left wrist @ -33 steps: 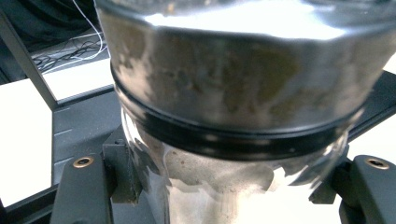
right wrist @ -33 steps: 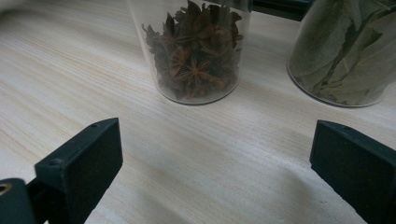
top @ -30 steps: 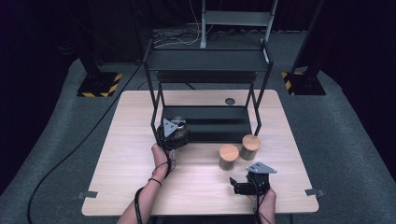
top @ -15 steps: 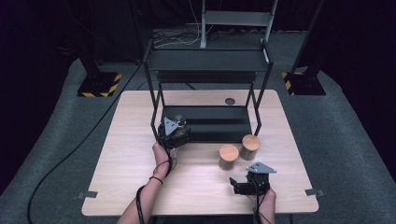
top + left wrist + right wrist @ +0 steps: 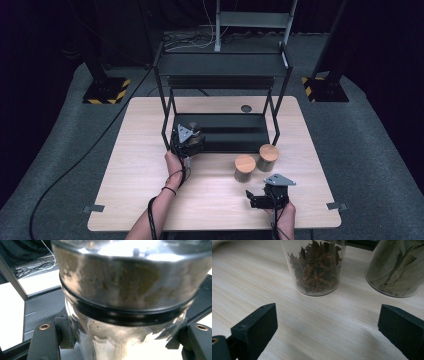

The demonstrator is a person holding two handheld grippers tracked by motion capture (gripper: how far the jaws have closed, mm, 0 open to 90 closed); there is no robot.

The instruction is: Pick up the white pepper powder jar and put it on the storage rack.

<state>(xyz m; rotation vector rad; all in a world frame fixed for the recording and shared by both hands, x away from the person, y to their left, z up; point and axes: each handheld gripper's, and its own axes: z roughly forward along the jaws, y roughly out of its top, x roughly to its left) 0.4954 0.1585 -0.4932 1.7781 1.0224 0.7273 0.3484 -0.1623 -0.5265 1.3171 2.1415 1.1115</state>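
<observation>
My left gripper (image 5: 192, 136) is shut on a glass jar (image 5: 195, 131) at the front left corner of the black rack's lower shelf (image 5: 235, 135). In the left gripper view the jar (image 5: 125, 287) has a black seal ring and pale brown contents, and a jaw presses on each side of it. My right gripper (image 5: 257, 198) rests open near the table's front edge. Its jaws (image 5: 327, 332) stand wide apart with only bare wood between them. Ahead of it stand a jar of star anise (image 5: 317, 267) and a jar of bay leaves (image 5: 397, 267). Both jars (image 5: 245, 167) (image 5: 268, 157) have wooden lids.
The black metal rack has a top shelf (image 5: 222, 64) and thin posts (image 5: 165, 127) close beside the left gripper. The wooden table (image 5: 135, 185) has a round cable hole (image 5: 246, 108) at the back. A black cable (image 5: 75, 165) trails over the grey floor at left.
</observation>
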